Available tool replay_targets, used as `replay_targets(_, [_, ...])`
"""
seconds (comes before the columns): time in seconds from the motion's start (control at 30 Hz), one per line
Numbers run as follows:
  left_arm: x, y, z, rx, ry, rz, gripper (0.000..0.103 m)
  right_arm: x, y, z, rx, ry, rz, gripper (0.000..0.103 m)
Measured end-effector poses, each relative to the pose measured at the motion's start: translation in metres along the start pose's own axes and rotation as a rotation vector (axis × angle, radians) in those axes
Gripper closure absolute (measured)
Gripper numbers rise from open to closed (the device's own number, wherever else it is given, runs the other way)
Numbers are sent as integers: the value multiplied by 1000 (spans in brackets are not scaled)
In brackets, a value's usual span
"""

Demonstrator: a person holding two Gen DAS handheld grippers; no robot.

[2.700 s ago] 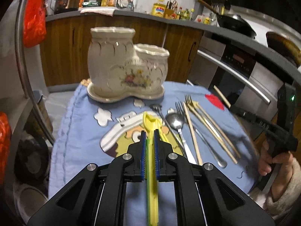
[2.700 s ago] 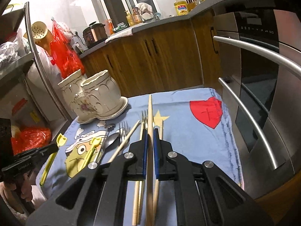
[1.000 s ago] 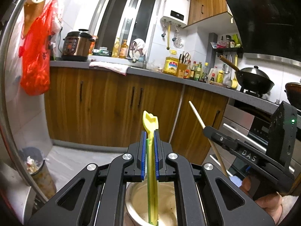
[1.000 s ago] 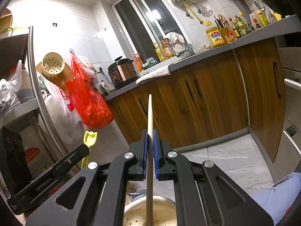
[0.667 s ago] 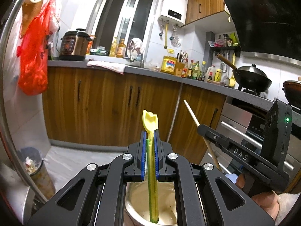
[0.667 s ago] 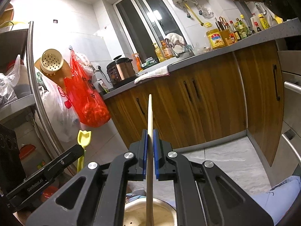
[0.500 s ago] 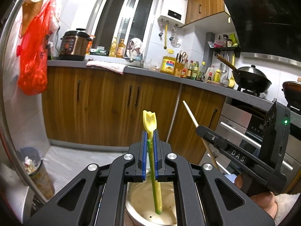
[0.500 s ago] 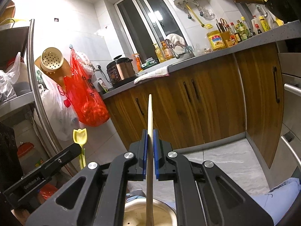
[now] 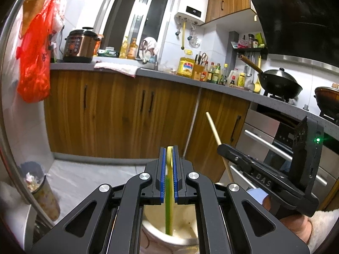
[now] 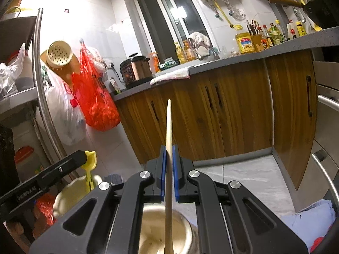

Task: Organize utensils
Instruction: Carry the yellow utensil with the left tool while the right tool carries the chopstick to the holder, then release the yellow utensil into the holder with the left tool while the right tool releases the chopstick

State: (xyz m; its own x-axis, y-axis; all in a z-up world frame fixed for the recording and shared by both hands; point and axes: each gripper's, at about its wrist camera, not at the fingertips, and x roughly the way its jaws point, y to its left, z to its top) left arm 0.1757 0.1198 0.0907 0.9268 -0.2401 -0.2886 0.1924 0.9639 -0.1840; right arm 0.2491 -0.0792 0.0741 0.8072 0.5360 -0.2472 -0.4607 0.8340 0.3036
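Jaws of the left gripper (image 9: 168, 169) hold a slim yellow plastic utensil (image 9: 168, 209) upright, its tip inside the cream ceramic utensil holder (image 9: 182, 236). Jaws of the right gripper (image 10: 168, 169) clamp a light, stiff wooden chopstick (image 10: 168, 148) mid-shaft above that holder's other opening. Both items likely slip easily; the holder looks fragile.

The right gripper (image 10: 168, 148) has its blue-lined jaws closed on a wooden chopstick (image 10: 168, 131), which stands nearly upright with its lower end down inside the cream holder's near cup (image 10: 182, 224). At lower left the left gripper (image 10: 81, 159) reaches in, with a yellow utensil (image 10: 90, 165) at its tip standing in the holder's other cup (image 10: 70, 192). Behind are wooden cabinets (image 10: 233, 114), a grey worktop (image 10: 243, 60) carrying a pressure cooker (image 10: 135, 67), and a red bag (image 10: 95, 99)
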Motion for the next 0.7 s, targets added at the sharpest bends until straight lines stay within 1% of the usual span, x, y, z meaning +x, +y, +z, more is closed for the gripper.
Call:
replay_targets(0.23, [-7, -3, -6, 12, 26, -16, 96, -25, 7, -12, -89, 59, 16, 97])
replay_targets(0.4, [-11, -1, -10, 9, 51, -13, 96, -39, 12, -19, -106, 111, 25, 97])
replay_targets(0.5, [-13, -2, -12, 8, 60, -12, 95, -43, 14, -21, -115, 112, 28, 97])
replay_targets(0.53, [-14, -2, -12, 13, 61, -8, 94, -44, 14, -21, -113, 113, 29, 97])
replay_targets(0.57, [-15, -3, -13, 16, 60, -4, 90, -44, 15, -21, -110, 114, 32, 97])
replay_targets(0.6, [-15, -3, -13, 19, 58, -1, 83, -44, 15, -21, -109, 115, 34, 97])
replay_targets(0.63, [-16, -3, -14, 18, 56, 2, 80, -44, 16, -21, -111, 115, 34, 97])
replay_targets(0.67, [-17, -3, -15, 16, 54, 1, 73, -43, 16, -21, -110, 115, 34, 97])
replay_targets(0.7, [-17, -3, -16, 12, 53, -1, 69, -42, 16, -21, -108, 116, 35, 97])
